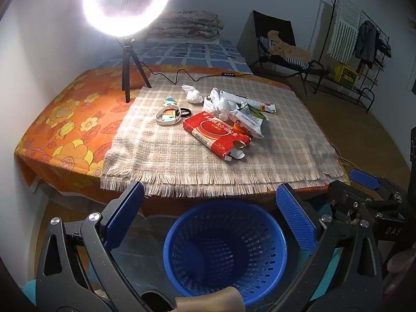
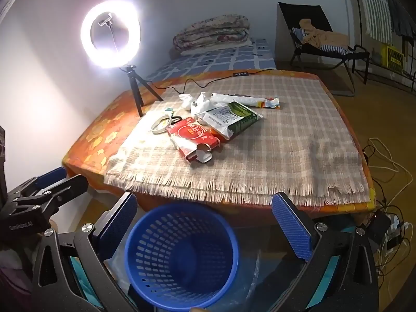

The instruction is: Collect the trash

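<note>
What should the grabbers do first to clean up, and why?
Probably reach the right gripper toward the red box: both grippers are open and empty, the box lies nearest the table edge, and the blue basket waits empty below.

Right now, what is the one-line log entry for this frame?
left hand-held gripper: open, empty | right hand-held gripper: open, empty | blue plastic mesh basket: empty | red cardboard box: on checked cloth

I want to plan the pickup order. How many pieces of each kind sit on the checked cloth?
Red cardboard box: 1
Crumpled white tissue or plastic wads: 2
Printed wrappers: 2
Tape rings: 2
Small patterned packet: 1
Total: 8
</note>
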The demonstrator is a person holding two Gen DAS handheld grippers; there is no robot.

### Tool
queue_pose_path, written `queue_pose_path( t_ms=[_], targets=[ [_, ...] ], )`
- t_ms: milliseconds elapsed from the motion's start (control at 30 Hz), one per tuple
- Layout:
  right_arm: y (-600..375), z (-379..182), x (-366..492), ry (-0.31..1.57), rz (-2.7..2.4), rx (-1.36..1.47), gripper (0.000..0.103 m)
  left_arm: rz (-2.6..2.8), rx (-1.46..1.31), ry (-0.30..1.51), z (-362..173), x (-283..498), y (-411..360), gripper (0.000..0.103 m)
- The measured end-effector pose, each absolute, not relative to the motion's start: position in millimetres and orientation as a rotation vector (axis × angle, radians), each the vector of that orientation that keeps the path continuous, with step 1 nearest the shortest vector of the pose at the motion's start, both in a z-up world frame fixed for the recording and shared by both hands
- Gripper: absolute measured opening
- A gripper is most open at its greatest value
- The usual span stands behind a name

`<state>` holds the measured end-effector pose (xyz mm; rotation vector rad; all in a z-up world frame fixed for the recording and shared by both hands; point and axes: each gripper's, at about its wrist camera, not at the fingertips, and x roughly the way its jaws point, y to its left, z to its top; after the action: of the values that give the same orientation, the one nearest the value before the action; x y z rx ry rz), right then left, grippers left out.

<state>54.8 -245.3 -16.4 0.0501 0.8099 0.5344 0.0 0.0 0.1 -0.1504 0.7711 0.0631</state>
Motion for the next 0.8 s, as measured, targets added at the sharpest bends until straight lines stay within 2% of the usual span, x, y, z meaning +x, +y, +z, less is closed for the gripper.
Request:
queue_pose_path(
  t_ms=[800],
  targets=[
    [-243.1, -12.7, 55.3, 0.804, 0.538, 0.041, 0.103, 0.062, -0.154, 0.758, 0.1, -0.2, 0.4, 0.103]
  ],
)
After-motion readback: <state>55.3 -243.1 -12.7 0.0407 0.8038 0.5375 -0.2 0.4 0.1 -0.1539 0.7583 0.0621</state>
